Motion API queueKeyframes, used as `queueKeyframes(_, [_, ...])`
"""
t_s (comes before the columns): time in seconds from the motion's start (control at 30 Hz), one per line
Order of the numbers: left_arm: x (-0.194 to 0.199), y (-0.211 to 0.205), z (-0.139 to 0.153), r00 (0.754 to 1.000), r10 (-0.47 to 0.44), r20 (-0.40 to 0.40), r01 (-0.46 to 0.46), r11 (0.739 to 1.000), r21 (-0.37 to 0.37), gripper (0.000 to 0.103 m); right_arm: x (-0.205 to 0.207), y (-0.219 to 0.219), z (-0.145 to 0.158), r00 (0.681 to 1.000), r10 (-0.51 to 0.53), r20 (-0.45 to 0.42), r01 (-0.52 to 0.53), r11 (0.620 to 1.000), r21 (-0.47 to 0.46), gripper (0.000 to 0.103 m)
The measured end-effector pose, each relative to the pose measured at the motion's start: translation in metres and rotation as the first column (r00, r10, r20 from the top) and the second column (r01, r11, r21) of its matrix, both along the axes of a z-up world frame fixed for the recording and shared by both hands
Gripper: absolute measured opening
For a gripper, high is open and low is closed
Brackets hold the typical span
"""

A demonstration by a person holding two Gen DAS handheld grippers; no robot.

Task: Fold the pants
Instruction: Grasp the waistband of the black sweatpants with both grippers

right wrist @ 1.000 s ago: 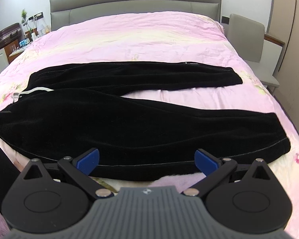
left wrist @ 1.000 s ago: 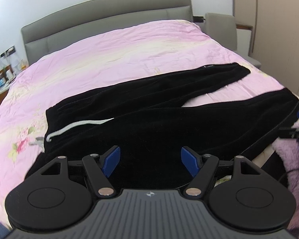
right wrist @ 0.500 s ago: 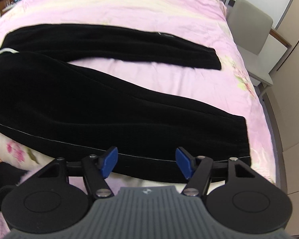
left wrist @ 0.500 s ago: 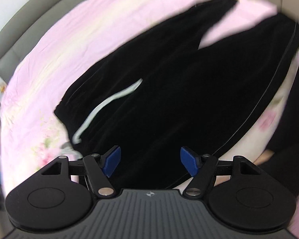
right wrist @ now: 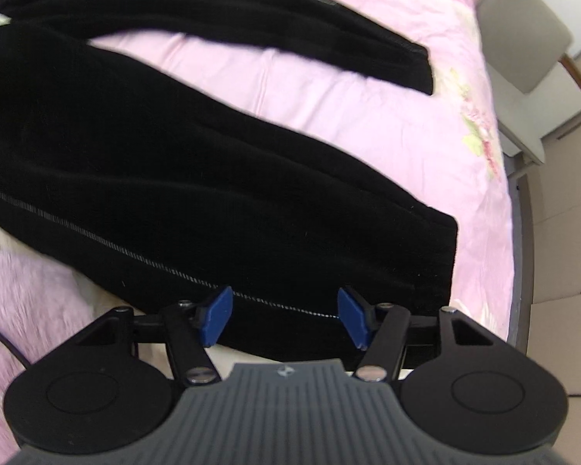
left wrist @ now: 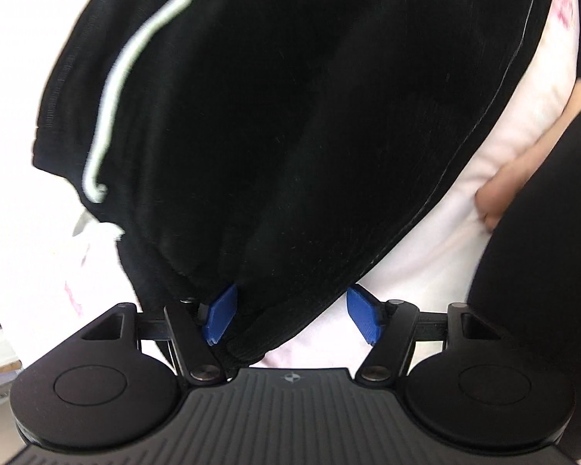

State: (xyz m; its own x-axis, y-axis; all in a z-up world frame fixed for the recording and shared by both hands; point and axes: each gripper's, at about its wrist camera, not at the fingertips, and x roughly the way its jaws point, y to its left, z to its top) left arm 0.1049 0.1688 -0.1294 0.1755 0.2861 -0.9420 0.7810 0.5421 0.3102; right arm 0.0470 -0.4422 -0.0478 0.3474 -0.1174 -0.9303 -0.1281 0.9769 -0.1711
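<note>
Bright daylight washes the pink floral bedspread (left wrist: pixel 31 124) nearly white on the left; both views blur, edges bowing outward.

I see the bed (right wrist: pixel 329 89) with a pink floral cover; the black pants (right wrist: pixel 143 178) lie flat on it, legs toward 3 o'clock.
</note>
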Motion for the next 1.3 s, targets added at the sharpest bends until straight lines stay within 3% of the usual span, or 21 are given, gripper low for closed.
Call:
queueKeyframes(0.13, [0.001, 0.002, -0.018, 1.000, -0.021, 0.001, 0.021, 1.000, 0.019, 0.083, 0.000, -0.002, -0.007, 0.993, 0.101, -0.056, -0.103, 0.994, -0.044, 0.057])
queueKeyframes(0.27, [-0.002, 0.005, -0.022, 1.000, -0.025, 0.006, 0.025, 0.999, 0.022, 0.088, -0.003, 0.005, -0.016, 0.960, 0.250, -0.124, -0.262, 0.961, -0.090, 0.057])
queueKeyframes(0.43, [-0.011, 0.010, -0.021, 0.999, 0.003, 0.050, -0.004, 1.000, 0.022, 0.088, -0.002, 0.015, -0.029, 0.917, 0.362, -0.169, -0.382, 0.918, -0.109, 0.068])
queueKeyframes(0.57, [-0.011, 0.016, -0.022, 0.997, 0.028, 0.078, -0.030, 0.999, 0.028, 0.089, 0.001, 0.020, -0.040, 0.896, 0.391, -0.208, -0.419, 0.901, -0.110, 0.068])
queueKeyframes(0.73, [-0.021, 0.018, -0.013, 0.992, 0.057, 0.117, -0.058, 0.998, 0.010, 0.089, -0.013, 0.033, -0.041, 0.834, 0.467, -0.294, -0.510, 0.856, -0.088, 0.069])
queueKeyframes(0.83, [-0.022, 0.015, -0.021, 0.988, 0.072, 0.134, -0.074, 0.997, 0.009, 0.091, -0.011, 0.037, -0.046, 0.845, 0.453, -0.286, -0.498, 0.860, -0.110, 0.068])
queueKeyframes(0.87, [-0.024, 0.016, -0.021, 0.987, 0.074, 0.140, -0.077, 0.997, 0.012, 0.091, -0.011, 0.039, -0.048, 0.848, 0.446, -0.286, -0.492, 0.863, -0.117, 0.063])
queueKeyframes(0.9, [-0.020, 0.012, -0.022, 0.986, 0.074, 0.148, -0.077, 0.997, 0.016, 0.089, -0.011, 0.043, -0.050, 0.845, 0.449, -0.289, -0.499, 0.858, -0.126, 0.059])
queueKeyframes(0.93, [-0.020, 0.011, -0.023, 0.984, 0.079, 0.160, -0.083, 0.996, 0.015, 0.086, -0.013, 0.047, -0.050, 0.841, 0.460, -0.285, -0.510, 0.849, -0.136, 0.047])
queueKeyframes(0.97, [-0.022, 0.011, -0.020, 0.980, 0.089, 0.178, -0.092, 0.996, 0.006, 0.074, -0.014, 0.051, -0.048, 0.842, 0.465, -0.273, -0.516, 0.843, -0.153, 0.032])
queueKeyframes(1.07, [-0.030, 0.011, -0.010, 0.958, 0.135, 0.252, -0.131, 0.991, -0.031, 0.053, -0.037, 0.047, -0.030, 0.859, 0.467, -0.209, -0.502, 0.849, -0.167, 0.013])
queueKeyframes(1.13, [-0.032, 0.013, 0.002, 0.942, 0.182, 0.283, -0.168, 0.983, -0.073, 0.044, -0.046, 0.041, -0.015, 0.879, 0.451, -0.157, -0.472, 0.868, -0.153, 0.008])
queueKeyframes(1.3, [-0.031, 0.012, 0.039, 0.901, 0.265, 0.342, -0.234, 0.963, -0.132, 0.028, -0.061, 0.036, 0.022, 0.913, 0.406, -0.040, -0.407, 0.899, -0.163, 0.007])
